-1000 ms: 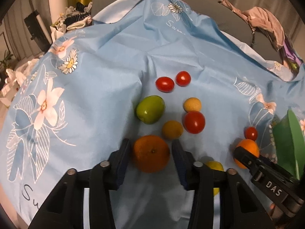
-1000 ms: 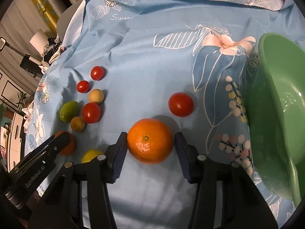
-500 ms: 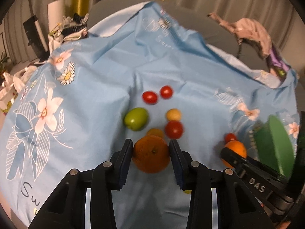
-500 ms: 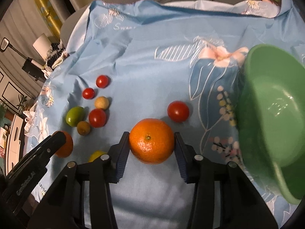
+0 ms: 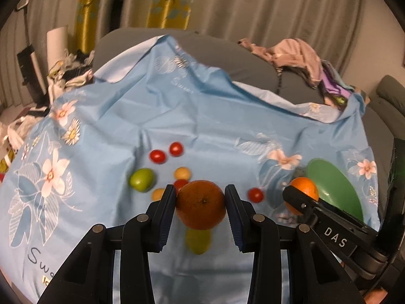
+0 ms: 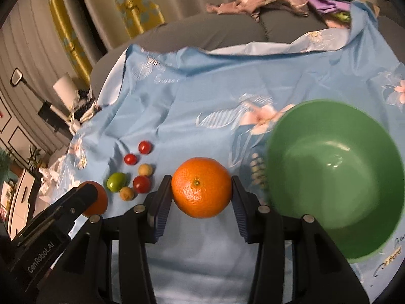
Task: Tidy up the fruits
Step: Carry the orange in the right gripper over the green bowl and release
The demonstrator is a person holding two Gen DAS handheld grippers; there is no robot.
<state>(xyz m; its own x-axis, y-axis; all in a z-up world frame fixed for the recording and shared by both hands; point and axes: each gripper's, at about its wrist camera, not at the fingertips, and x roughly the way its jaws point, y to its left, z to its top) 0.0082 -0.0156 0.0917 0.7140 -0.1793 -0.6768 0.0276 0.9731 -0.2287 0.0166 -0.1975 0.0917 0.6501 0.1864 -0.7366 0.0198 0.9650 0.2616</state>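
Clamped in the left gripper (image 5: 200, 204): a dull, darker orange (image 5: 201, 207), pinched across its widest girth, jaws narrowed onto the peel on both sides, stem scar facing the camera. Clamped likewise in the right gripper (image 6: 201, 188): a brighter orange (image 6: 201, 187), pads on opposite flanks at the equator, stem end toward the lens.

Probably firm yet slightly yielding, with a pebbled peel offering fair friction; moderately heavy for a round thing, so prone to rolling out if squeezed off-centre. Best taken exactly as here, across the middle, with gentle pressure only, lest the skin bruise or split.

Just right of the right jaws, near and slightly ahead: a green bowl (image 6: 336, 228), empty inside, the likely destination. Beyond the left jaws and slightly left: a green fruit (image 5: 141, 179), two small red tomatoes (image 5: 165, 152) farther out, a pale yellowish ball (image 5: 182, 173), and an orange-yellow one (image 5: 158, 193) partly hidden by the left jaw. Peeking over the held orange: a larger red tomato (image 5: 180, 184). Right of the left jaws: another small tomato (image 5: 255, 194). Below the held orange, blurred: a yellow fruit (image 5: 198, 240). Small tomatoes likely soft and thin-skinned, needing a lighter pinch.

Under everything: a blue floral cloth (image 5: 101, 116), wrinkled, spread over what seems a grey sofa (image 5: 240, 60) rather than a tabletop.
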